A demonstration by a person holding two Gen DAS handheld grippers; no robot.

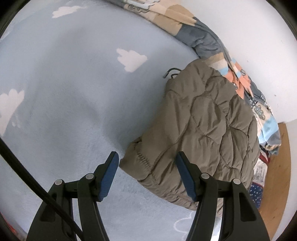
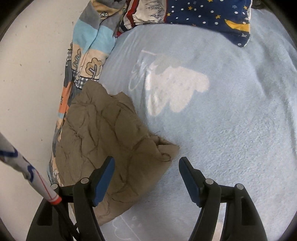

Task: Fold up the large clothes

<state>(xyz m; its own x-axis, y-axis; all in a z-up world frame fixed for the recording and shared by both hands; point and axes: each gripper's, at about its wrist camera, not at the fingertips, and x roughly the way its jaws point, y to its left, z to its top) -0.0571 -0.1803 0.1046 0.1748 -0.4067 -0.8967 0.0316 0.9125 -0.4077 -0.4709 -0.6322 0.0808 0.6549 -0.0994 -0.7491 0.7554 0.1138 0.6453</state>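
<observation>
Basically done: quilted jacket (image 1: 202,129) sits folded in a compact bundle on the cloud blanket (image 1: 74,92) against the patchwork quilt (image 2: 89,48), so left gripper (image 1: 146,163) and right gripper (image 2: 146,166) both hang spread, gripping nothing.

A pale blue cloud-print bed (image 1: 65,111) carries everything — a folded olive quilted jacket (image 1: 200,129) ahead of the left claw, a patterned blanket (image 2: 89,55) bunched beyond it, and a starry navy pillow (image 2: 207,16) far ahead of the right claw.
</observation>
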